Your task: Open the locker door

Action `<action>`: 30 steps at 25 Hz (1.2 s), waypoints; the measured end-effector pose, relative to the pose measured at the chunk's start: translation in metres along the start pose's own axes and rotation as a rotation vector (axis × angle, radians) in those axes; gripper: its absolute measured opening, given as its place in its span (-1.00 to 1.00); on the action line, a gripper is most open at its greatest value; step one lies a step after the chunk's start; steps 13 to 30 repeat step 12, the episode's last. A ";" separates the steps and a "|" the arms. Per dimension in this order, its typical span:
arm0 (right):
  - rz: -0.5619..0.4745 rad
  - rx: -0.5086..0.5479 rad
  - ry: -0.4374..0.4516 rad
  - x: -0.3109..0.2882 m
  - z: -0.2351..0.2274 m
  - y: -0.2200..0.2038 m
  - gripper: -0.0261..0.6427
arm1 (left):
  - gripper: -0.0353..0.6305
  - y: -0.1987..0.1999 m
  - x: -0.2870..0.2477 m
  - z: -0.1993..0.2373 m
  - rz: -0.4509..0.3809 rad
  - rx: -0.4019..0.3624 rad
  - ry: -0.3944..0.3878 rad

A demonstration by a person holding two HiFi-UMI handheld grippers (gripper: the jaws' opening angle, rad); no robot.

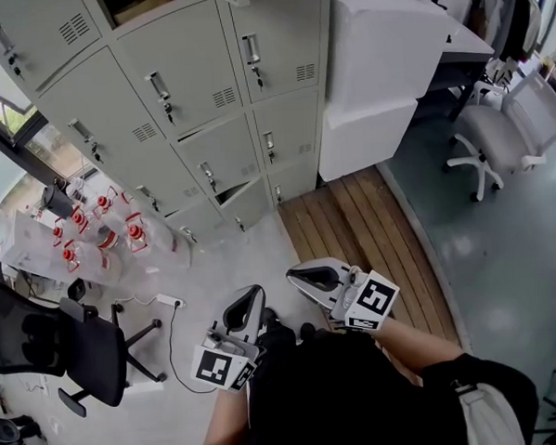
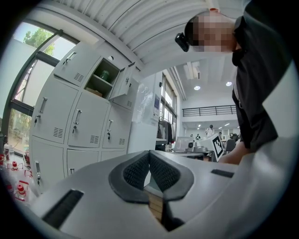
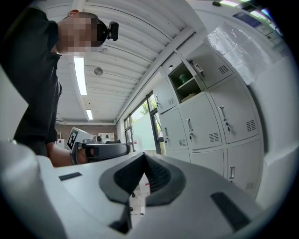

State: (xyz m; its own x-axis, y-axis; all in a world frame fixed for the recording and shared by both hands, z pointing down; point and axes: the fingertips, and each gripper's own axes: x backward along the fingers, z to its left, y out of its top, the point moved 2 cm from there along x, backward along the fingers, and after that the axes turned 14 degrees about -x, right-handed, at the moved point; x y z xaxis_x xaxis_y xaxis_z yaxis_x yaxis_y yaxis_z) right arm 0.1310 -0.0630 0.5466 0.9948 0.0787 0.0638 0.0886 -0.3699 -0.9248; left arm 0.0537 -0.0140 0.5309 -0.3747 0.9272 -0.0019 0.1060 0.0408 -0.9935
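A bank of grey lockers [image 1: 187, 91] stands ahead, each door with a handle and a key. One upper door hangs open in the left gripper view [image 2: 122, 80] and in the right gripper view [image 3: 200, 70]. In the head view, two low doors [image 1: 234, 189] look slightly ajar. My left gripper [image 1: 256, 292] is held low in front of the person's body, well short of the lockers, shut with nothing in it [image 2: 149, 154]. My right gripper [image 1: 293, 275] is beside it, also shut and empty [image 3: 142, 156]. Neither touches a door.
A white cabinet [image 1: 382, 72] stands right of the lockers, on a wooden platform [image 1: 352, 222]. Red-capped bottles [image 1: 102, 231] crowd the floor at the left, with a black office chair [image 1: 52, 345] and a power strip [image 1: 169, 300]. Grey chairs [image 1: 497, 140] are at the right.
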 end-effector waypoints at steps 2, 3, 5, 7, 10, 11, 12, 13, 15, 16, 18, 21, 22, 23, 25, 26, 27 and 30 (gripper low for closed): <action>-0.005 -0.015 -0.007 0.003 -0.003 0.000 -0.89 | -0.85 -0.001 -0.004 -0.003 0.004 0.003 -0.011; -0.011 -0.024 -0.010 0.004 -0.004 0.000 -0.89 | -0.85 -0.002 -0.006 -0.004 0.005 0.004 -0.016; -0.025 -0.030 -0.011 0.005 -0.004 0.003 -0.89 | -0.85 -0.003 -0.009 -0.006 0.005 0.006 -0.025; -0.036 -0.023 -0.011 0.006 -0.005 0.006 -0.89 | -0.85 -0.003 -0.012 -0.008 0.005 0.006 -0.035; -0.043 -0.019 -0.017 0.009 -0.007 0.008 -0.89 | -0.85 -0.003 -0.015 -0.010 0.004 0.002 -0.045; -0.043 -0.020 -0.020 0.010 -0.009 0.008 -0.89 | -0.85 -0.002 -0.016 -0.011 0.003 0.002 -0.048; -0.043 -0.021 -0.023 0.011 -0.010 0.009 -0.89 | -0.85 -0.002 -0.017 -0.011 0.003 0.002 -0.051; -0.043 -0.021 -0.023 0.011 -0.010 0.009 -0.89 | -0.85 -0.002 -0.017 -0.011 0.003 0.002 -0.051; -0.043 -0.021 -0.023 0.011 -0.010 0.009 -0.89 | -0.85 -0.002 -0.017 -0.011 0.003 0.002 -0.051; -0.043 -0.021 -0.023 0.011 -0.010 0.009 -0.89 | -0.85 -0.002 -0.017 -0.011 0.003 0.002 -0.051; -0.043 -0.021 -0.023 0.011 -0.010 0.009 -0.89 | -0.85 -0.002 -0.017 -0.011 0.003 0.002 -0.051; -0.043 -0.021 -0.023 0.011 -0.010 0.009 -0.89 | -0.85 -0.002 -0.017 -0.011 0.003 0.002 -0.051; -0.043 -0.021 -0.023 0.011 -0.010 0.009 -0.89 | -0.85 -0.002 -0.017 -0.011 0.003 0.002 -0.051; -0.043 -0.021 -0.023 0.011 -0.010 0.009 -0.89 | -0.85 -0.002 -0.017 -0.011 0.003 0.002 -0.051; -0.043 -0.021 -0.023 0.011 -0.010 0.009 -0.89 | -0.85 -0.002 -0.017 -0.011 0.003 0.002 -0.051; -0.043 -0.021 -0.023 0.011 -0.010 0.009 -0.89 | -0.85 -0.002 -0.017 -0.011 0.003 0.002 -0.051; -0.043 -0.021 -0.023 0.011 -0.010 0.009 -0.89 | -0.85 -0.002 -0.017 -0.011 0.003 0.002 -0.051; -0.043 -0.021 -0.023 0.011 -0.010 0.009 -0.89 | -0.85 -0.002 -0.017 -0.011 0.003 0.002 -0.051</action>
